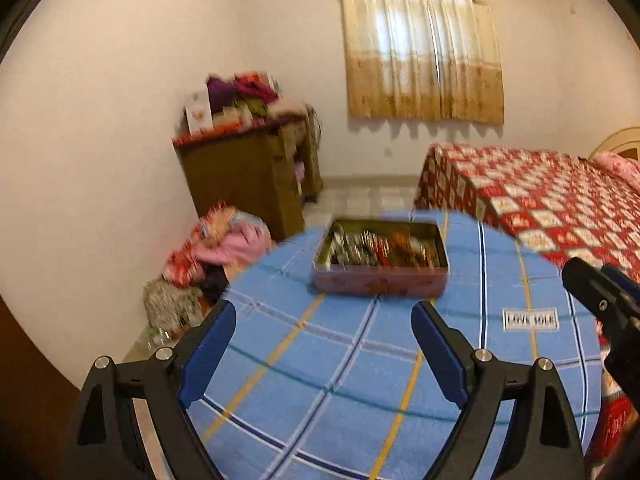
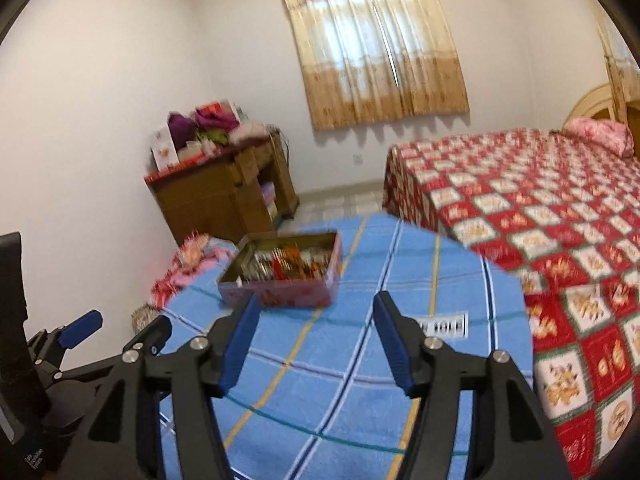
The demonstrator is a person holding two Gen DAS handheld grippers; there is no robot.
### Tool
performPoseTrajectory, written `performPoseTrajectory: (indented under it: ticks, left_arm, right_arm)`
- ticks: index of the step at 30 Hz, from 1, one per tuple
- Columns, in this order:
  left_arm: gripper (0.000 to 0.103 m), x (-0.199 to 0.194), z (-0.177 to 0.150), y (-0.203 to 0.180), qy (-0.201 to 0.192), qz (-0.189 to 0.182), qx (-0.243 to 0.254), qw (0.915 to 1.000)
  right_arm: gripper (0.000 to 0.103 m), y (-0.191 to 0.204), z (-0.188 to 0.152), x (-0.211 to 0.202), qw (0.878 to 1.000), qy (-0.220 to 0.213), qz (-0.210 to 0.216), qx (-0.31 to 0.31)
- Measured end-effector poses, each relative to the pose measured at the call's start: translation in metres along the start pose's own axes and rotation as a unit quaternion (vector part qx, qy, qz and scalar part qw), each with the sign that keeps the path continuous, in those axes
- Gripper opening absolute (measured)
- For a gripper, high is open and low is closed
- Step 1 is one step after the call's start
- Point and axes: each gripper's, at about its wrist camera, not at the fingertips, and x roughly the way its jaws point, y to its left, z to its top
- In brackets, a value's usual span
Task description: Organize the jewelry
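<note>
Both the left tongs (image 1: 323, 323) and right tongs (image 2: 316, 316) are held wide apart, empty. The open red rectangular tin of jewelry (image 1: 380, 256) on the blue checked cloth-covered bench (image 1: 320, 368) is best approached slowly from above, and one piece singled out.

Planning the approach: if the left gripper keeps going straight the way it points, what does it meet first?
Most likely the open tin of jewelry. It sits ahead of the left gripper, between its open jaws, on the blue checked cloth. Nothing lies between them, though blur leaves depth unclear.
</note>
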Motion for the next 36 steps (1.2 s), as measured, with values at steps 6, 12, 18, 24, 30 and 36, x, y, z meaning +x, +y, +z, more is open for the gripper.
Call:
performPoseTrajectory:
  ticks: [6,12,18,24,30,36]
  left_arm:
    - [0.094,-0.024,0.027,0.001,-0.055,0.006,-0.001,0.9984]
    - [0.094,-0.023,0.034,0.002,-0.043,0.003,-0.023,0.9988]
    - [0.094,-0.020,0.029,0.002,-0.033,0.020,-0.021,0.9990]
    - [0.095,-0.011,0.025,0.003,-0.016,0.038,-0.015,0.9990]
    - [0.095,-0.005,0.024,0.006,-0.003,0.051,-0.014,0.9986]
    - [0.095,-0.004,0.022,0.009,0.001,0.054,-0.017,0.9984]
  right_arm:
    - [0.077,0.015,0.034,-0.026,0.998,-0.068,0.014,-0.010]
    - [0.082,0.018,0.034,-0.028,0.997,-0.080,0.018,0.000]
    - [0.082,0.009,0.028,-0.022,0.997,-0.070,0.007,0.013]
    - [0.082,0.007,0.028,-0.021,0.998,-0.064,0.002,0.017]
    - [0.082,0.006,0.026,-0.022,0.998,-0.060,0.003,0.014]
    - [0.082,0.007,0.024,-0.021,0.998,-0.060,0.001,0.012]
